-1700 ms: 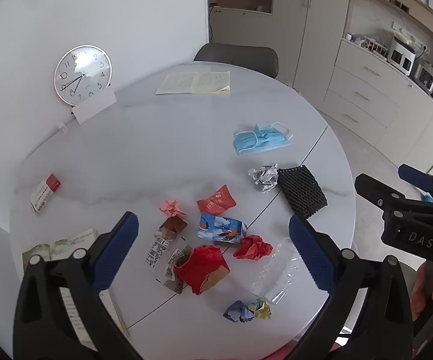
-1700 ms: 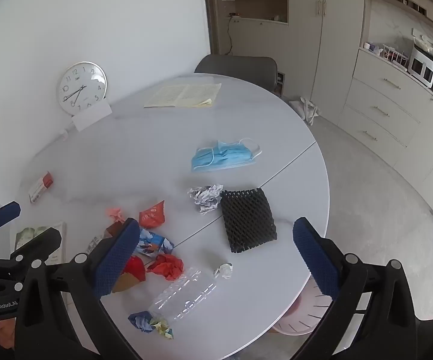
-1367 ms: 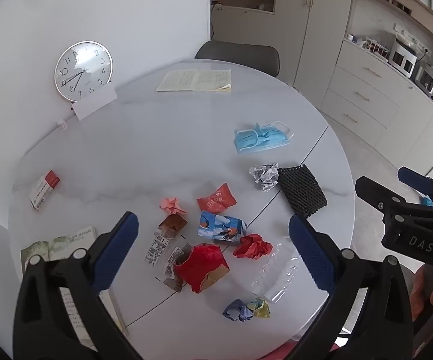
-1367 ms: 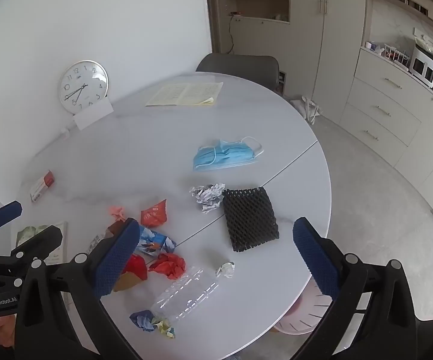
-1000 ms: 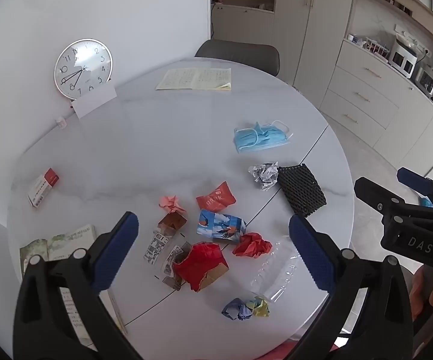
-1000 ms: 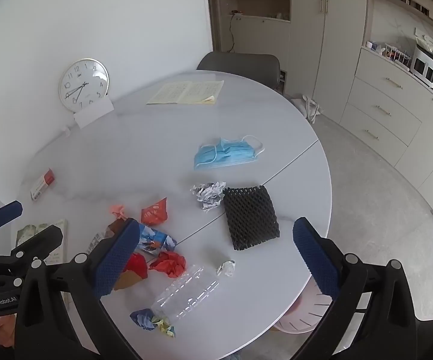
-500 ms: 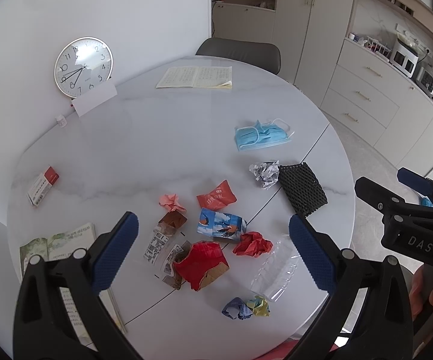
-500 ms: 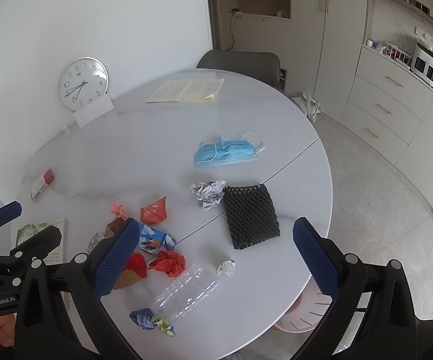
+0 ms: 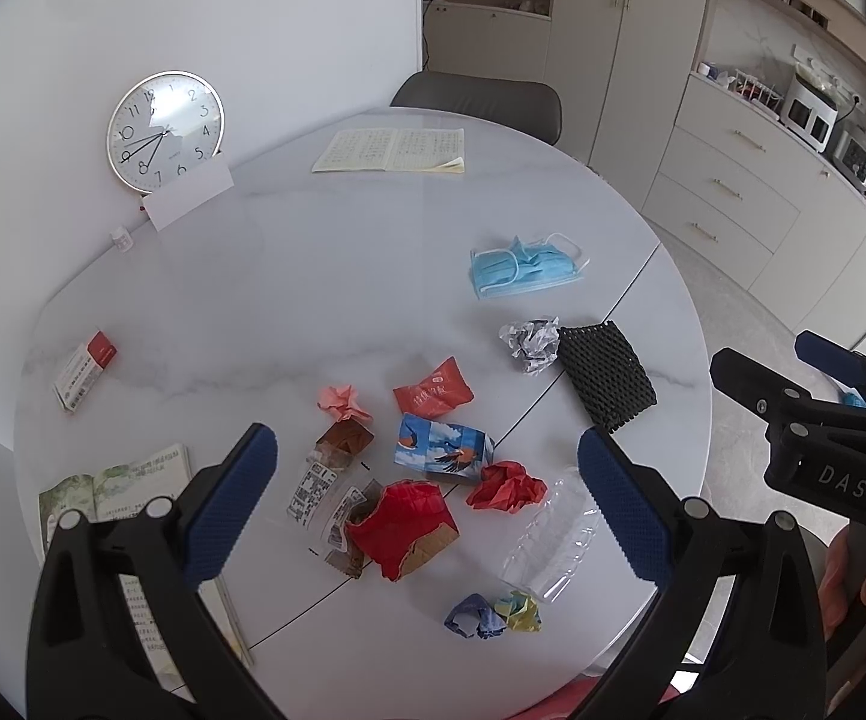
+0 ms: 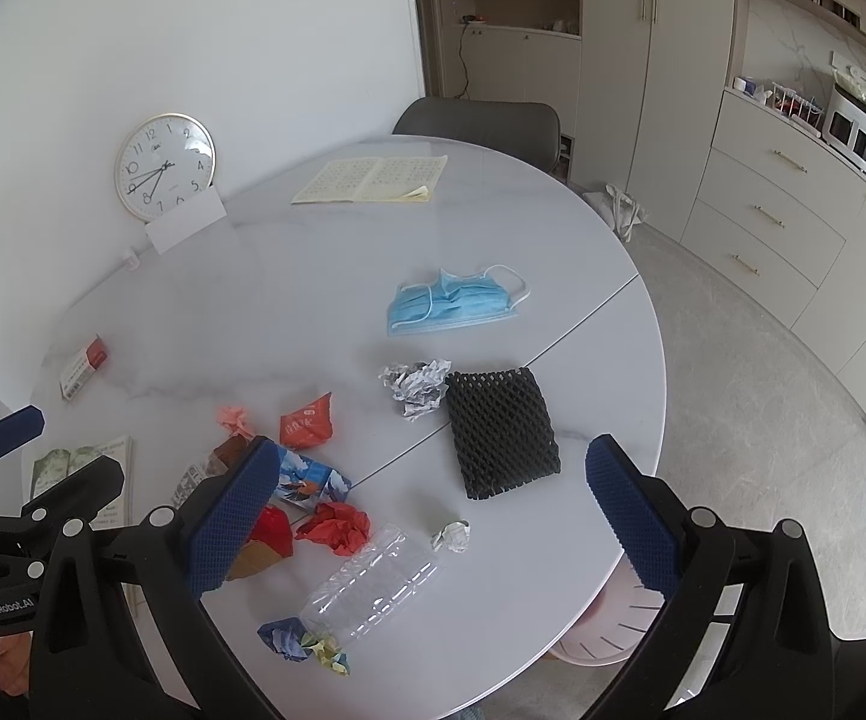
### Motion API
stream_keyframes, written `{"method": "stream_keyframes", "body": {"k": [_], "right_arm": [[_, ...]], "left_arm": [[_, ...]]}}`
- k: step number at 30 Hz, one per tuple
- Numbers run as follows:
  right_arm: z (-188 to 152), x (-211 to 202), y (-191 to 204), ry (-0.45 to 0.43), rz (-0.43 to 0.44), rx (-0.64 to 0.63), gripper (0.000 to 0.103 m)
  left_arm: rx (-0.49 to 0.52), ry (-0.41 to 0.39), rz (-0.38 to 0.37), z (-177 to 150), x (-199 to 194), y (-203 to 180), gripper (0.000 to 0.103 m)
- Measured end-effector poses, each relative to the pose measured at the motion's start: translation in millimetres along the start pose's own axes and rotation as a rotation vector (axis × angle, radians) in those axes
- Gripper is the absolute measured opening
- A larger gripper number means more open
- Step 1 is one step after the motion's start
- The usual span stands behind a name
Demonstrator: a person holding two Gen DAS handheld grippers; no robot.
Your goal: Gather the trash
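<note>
Barely drifting since the earlier frames, hovering above the round table. Left gripper and right gripper both gaping wide, holding nothing, over the near trash: crushed bottle, red paper.

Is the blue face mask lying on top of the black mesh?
No, the mask lies apart from the mesh, with bare table between them.

Left gripper, right gripper agape

One round table carries one blue face mask, one black foam net, one clear plastic bottle, two open booklets, one clock and one small red-and-white box.
</note>
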State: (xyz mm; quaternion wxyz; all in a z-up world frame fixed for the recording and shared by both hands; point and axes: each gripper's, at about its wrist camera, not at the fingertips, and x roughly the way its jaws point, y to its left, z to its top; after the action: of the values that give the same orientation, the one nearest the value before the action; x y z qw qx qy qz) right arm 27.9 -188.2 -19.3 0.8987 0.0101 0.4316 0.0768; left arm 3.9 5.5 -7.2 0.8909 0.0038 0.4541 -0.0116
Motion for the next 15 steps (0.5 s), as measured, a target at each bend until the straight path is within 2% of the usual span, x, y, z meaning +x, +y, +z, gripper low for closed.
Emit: {"method": "stream_keyframes", "body": {"k": [15], "right_arm": [[-0.6, 1.9, -0.2, 0.004, 0.0, 0.0, 0.101]], "left_arm": [[0.0, 0.001, -0.001, -0.3, 0.2, -0.2, 0.096]]}}
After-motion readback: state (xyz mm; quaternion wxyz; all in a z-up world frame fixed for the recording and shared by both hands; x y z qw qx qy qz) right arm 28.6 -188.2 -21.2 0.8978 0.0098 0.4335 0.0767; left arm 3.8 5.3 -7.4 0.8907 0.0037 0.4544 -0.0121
